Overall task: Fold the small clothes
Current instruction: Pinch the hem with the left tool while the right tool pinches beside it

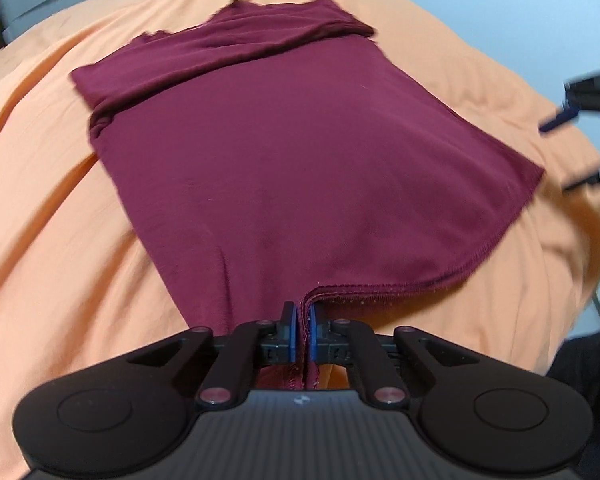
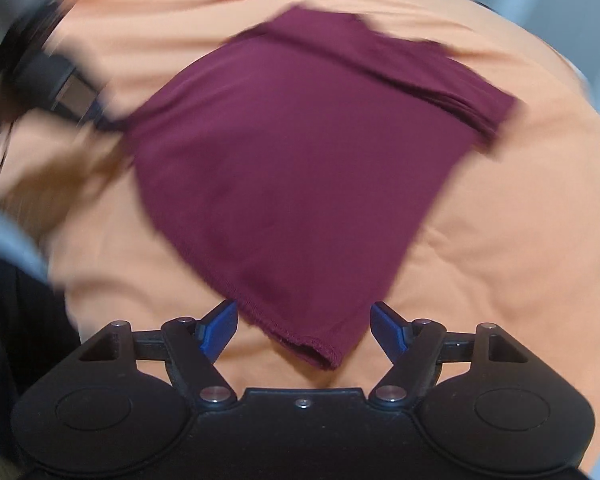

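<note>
My left gripper (image 1: 303, 322) is pinched tight on the near hem of the maroon garment (image 1: 284, 168), cloth bunched between its blue pads. My right gripper (image 2: 304, 330) stands wide, the garment's near corner between its fingers but untouched. Beyond both, the garment lies partly folded on the orange bedcover (image 1: 60, 220).

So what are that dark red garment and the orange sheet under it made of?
Dark red garment: looks like soft matte jersey knit; it drapes limply and has a stitched hem. Orange sheet: probably woven cotton, matte, with soft creases. Neither fibre is certain.
</note>
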{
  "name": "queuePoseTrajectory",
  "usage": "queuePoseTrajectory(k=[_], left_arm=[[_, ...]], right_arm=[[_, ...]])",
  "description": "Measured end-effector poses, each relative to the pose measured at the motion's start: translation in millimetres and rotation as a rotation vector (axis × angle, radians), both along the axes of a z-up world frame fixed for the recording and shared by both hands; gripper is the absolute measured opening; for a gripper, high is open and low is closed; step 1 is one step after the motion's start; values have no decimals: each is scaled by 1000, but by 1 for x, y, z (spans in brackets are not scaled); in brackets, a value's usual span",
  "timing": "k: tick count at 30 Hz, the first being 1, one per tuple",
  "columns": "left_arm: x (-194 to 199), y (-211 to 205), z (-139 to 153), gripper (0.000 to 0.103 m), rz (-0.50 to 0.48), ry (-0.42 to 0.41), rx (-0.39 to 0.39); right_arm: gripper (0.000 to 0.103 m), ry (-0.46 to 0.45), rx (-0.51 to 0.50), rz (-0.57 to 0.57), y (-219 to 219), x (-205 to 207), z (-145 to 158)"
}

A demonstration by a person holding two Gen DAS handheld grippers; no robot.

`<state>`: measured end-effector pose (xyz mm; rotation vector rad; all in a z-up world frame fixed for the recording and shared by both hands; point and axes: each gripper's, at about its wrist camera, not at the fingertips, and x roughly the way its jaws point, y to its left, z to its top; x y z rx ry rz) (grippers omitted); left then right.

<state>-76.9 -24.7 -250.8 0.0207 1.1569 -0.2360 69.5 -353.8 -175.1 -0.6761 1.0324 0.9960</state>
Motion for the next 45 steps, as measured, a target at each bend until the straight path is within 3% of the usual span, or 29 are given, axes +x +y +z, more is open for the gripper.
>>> queuePoseTrajectory(k=[4,7,10,12,13,14,19,23,28,31,34,37,39,41,45], left_arm=[[5,8,8,6,145,-3,-18],[12,13,12,6,231,-6,-35],[20,16,13,6,269,-4,-40],[25,18,13,6,282,-4,-40],[26,18,14,6,285,-6,-41],[28,20,15,6,289,-12,-44],[50,42,25,6,325,-48,-72],[87,67,28,6,342,-82,-77],[142,97,13,6,392,-81,-68],[163,105,-4,6,403,-51,-68],[166,106,-12,9,399,-38,-70],[154,110,-4,22,415,-75,-107],[143,115,4,52,434,-108,-127],[131,120,11,59,467,-141,-135],[115,130,11,59,503,-129,-145]], right_arm=[[75,-58,-65,296,3,-8,-27],[67,-102,-103,463,-1,-13,-45],[51,-141,-138,587,-6,-14,-60],[31,-170,-145,647,-10,-13,-65],[23,-142,-126,638,-10,-7,-63],[17,-107,-101,606,-10,1,-59],[14,97,42,325,-12,65,-28],[13,131,150,111,-3,125,-5],[13,151,209,-93,28,189,-12],[18,197,246,-222,45,219,-28],[35,238,279,-353,47,239,-45],[49,289,358,-470,31,246,-50],[54,300,407,-512,16,244,-48],[55,313,430,-559,2,244,-47],[57,373,464,-634,-21,238,-54]])
